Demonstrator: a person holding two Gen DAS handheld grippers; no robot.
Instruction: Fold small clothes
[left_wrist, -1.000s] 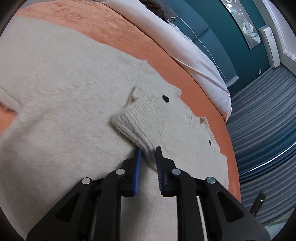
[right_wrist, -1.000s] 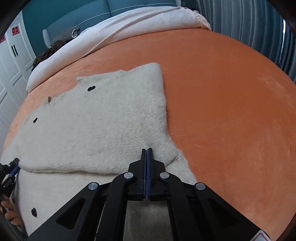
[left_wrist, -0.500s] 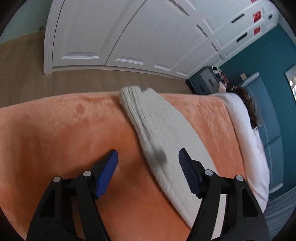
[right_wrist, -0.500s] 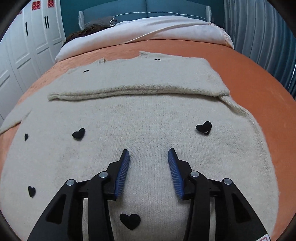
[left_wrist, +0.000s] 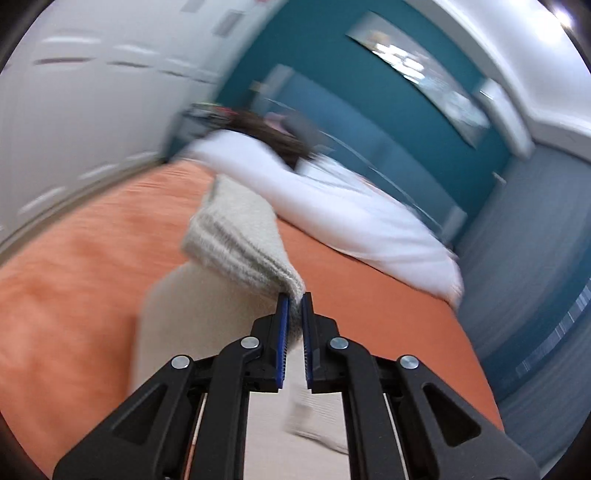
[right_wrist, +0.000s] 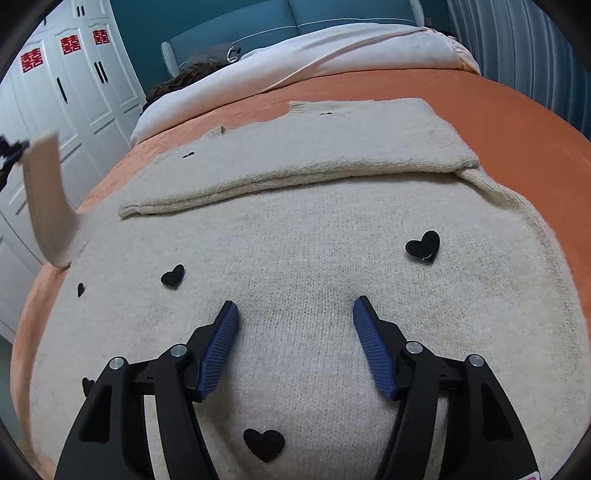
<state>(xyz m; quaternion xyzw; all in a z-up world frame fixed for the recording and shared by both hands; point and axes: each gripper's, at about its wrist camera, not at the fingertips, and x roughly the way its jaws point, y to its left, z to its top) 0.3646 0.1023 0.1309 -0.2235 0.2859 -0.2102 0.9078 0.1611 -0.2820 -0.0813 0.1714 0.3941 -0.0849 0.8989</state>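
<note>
A cream knit sweater (right_wrist: 314, 258) with black hearts lies flat on the orange bed cover (right_wrist: 498, 110). One sleeve (right_wrist: 295, 162) is folded across its upper part. My right gripper (right_wrist: 295, 303) hovers low over the sweater's body, its jaws opening, with only the flat knit under them. The other sleeve (left_wrist: 236, 236) is lifted off the bed, and my left gripper (left_wrist: 294, 295) is shut on its ribbed cuff. In the right wrist view that raised sleeve (right_wrist: 48, 199) stands at the far left, with the left gripper (right_wrist: 9, 155) at its top. The left wrist view is motion-blurred.
A white duvet (right_wrist: 332, 55) is bunched at the head of the bed before a teal headboard (right_wrist: 240, 22). White wardrobe doors (right_wrist: 74, 92) stand to the left, grey curtains (right_wrist: 517, 44) to the right. Orange cover (left_wrist: 74, 277) surrounds the sweater.
My left gripper opened, moved to the outstretched sleeve, shut on its cuff and raised it. My right gripper left the folded sleeve, moved over the sweater's body and spread its jaws wider.
</note>
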